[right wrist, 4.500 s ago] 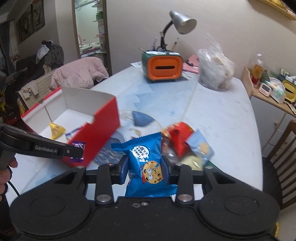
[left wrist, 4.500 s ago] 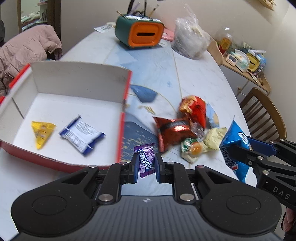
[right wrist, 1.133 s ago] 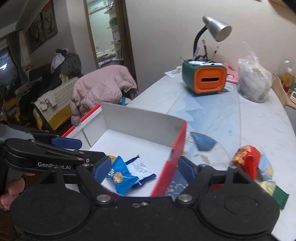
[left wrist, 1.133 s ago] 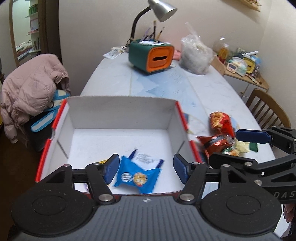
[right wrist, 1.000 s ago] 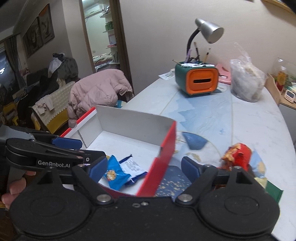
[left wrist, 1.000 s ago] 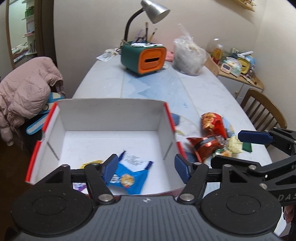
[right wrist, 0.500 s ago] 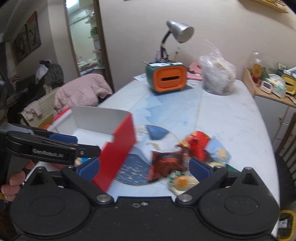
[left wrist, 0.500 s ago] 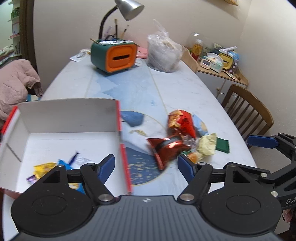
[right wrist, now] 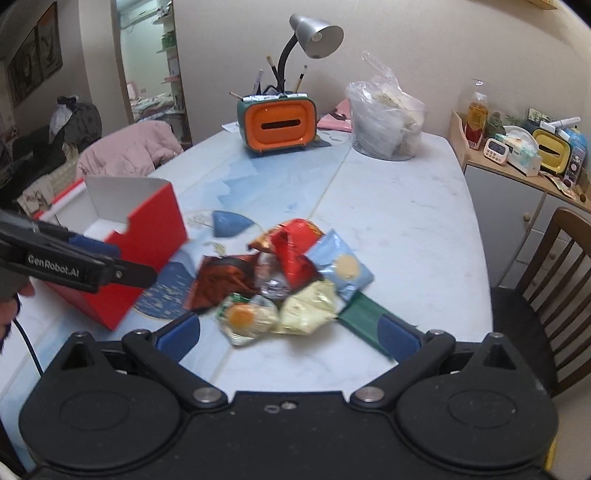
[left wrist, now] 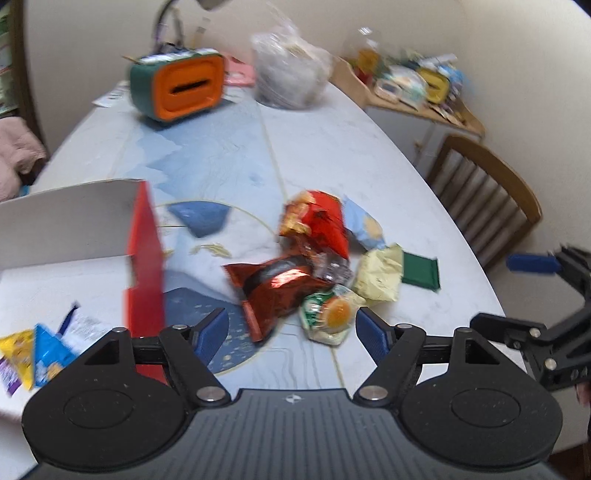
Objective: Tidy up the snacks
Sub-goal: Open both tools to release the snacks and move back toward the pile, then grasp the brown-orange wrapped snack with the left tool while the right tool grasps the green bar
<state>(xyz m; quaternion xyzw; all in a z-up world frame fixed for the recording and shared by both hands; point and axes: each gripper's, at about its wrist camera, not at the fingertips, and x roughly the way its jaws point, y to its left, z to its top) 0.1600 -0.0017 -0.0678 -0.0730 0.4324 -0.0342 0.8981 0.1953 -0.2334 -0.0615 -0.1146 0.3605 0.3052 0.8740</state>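
Note:
A heap of snack packets lies mid-table: a dark red foil bag (left wrist: 275, 286), a bright red bag (left wrist: 317, 221), a light blue packet (right wrist: 340, 267), a pale yellow packet (right wrist: 308, 308), a green-and-white packet with an orange disc (right wrist: 245, 317) and a flat green packet (right wrist: 364, 321). To the heap's left stands the red box with a white inside (left wrist: 144, 258); blue, yellow and white packets (left wrist: 44, 349) lie in it. My left gripper (left wrist: 291, 332) hovers open near the dark red bag. My right gripper (right wrist: 288, 332) is wide open before the heap. Both are empty.
An orange-and-green pen holder (right wrist: 279, 123) with a desk lamp (right wrist: 314, 29) and a clear plastic bag (right wrist: 386, 123) stand at the table's far end. A wooden chair (right wrist: 554, 280) sits at the right edge. A cluttered side shelf (right wrist: 532, 151) lies beyond it.
Both grippers have swung right, from over the box to over the snack heap. The right gripper's jaws have spread wider. The blue cookie packet and purple candy, held earlier, now lie in the box.

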